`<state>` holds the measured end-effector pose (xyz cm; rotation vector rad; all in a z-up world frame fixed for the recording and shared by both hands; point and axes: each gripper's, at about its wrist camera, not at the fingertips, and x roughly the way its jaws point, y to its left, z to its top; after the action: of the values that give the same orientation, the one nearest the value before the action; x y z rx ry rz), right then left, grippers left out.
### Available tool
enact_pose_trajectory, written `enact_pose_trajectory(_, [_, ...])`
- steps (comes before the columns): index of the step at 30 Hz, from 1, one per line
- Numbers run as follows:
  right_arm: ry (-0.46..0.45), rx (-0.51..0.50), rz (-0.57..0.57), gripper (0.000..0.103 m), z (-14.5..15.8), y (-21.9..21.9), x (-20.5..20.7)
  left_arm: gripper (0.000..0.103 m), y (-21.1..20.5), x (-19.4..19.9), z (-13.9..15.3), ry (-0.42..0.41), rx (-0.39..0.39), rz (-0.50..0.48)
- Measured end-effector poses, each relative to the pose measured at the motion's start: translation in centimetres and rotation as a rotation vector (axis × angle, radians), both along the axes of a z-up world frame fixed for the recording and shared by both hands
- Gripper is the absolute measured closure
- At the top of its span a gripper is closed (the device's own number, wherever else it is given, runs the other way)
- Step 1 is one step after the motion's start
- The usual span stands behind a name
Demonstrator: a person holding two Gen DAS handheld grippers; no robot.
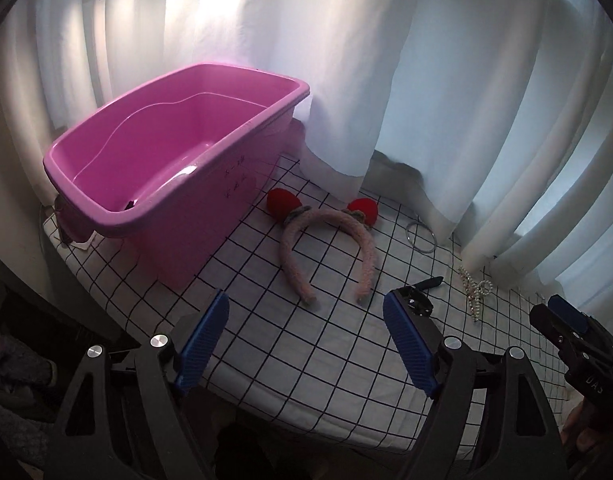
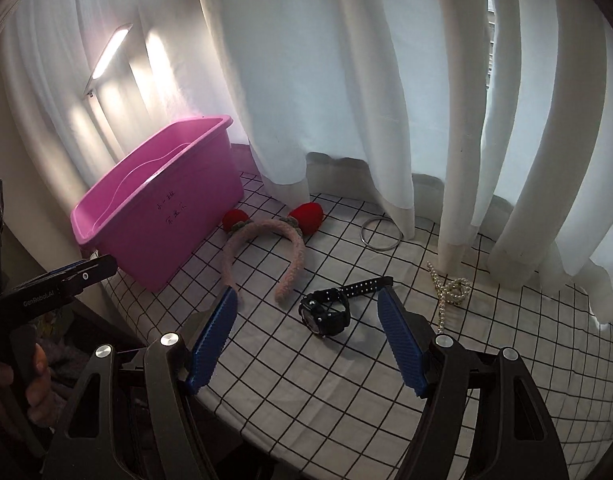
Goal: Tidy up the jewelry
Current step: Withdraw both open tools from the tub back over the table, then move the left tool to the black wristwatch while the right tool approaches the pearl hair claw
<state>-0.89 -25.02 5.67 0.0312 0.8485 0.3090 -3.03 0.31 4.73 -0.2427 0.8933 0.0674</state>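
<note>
The worktop point(image 2: 306, 380) wore a white cloth gridded with thin black lines, and sheer white curtains point(image 2: 306, 60) hung in folds behind it. A glossy pink plastic tub point(image 1: 178, 168) stood at its left end. Just right of the tub lay a fuzzy pink headband point(image 2: 266, 252) with red plush ears; farther right, a thin metal bangle point(image 2: 380, 236), a black watch point(image 2: 326, 312) and a pearl strand point(image 2: 450, 292). My left fingers point(image 1: 306, 344) and right fingers point(image 2: 308, 340) were spread, holding nothing.

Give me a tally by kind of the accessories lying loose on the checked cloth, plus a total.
Headband: 1
Watch: 1
Metal bangle: 1
Pearl piece: 1
Total: 4, none yet visible in the pink bin.
</note>
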Motion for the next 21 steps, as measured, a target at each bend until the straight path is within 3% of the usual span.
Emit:
enact_pose_trajectory(8, [-0.001,-0.020,-0.186,0.033,-1.6,-6.3,-2.2,0.024,-5.9,0.8,-2.2,-0.013,0.048,-0.153])
enact_pose_trajectory(12, [0.013,-0.031,-0.265,0.034,-2.9,-8.2,-2.7,0.024,-8.0,2.1,-4.0,0.003,0.026,-0.222])
enact_pose_trajectory(16, [0.036,-0.004,-0.313,0.034,-4.4,-10.2,-2.6,0.024,-10.4,2.8,-5.9,0.044,0.037,-0.248])
enact_pose_trajectory(21, [0.067,0.002,-0.267,0.034,-6.5,-12.1,-0.8,0.023,-12.7,3.2,-7.6,0.061,0.051,-0.210])
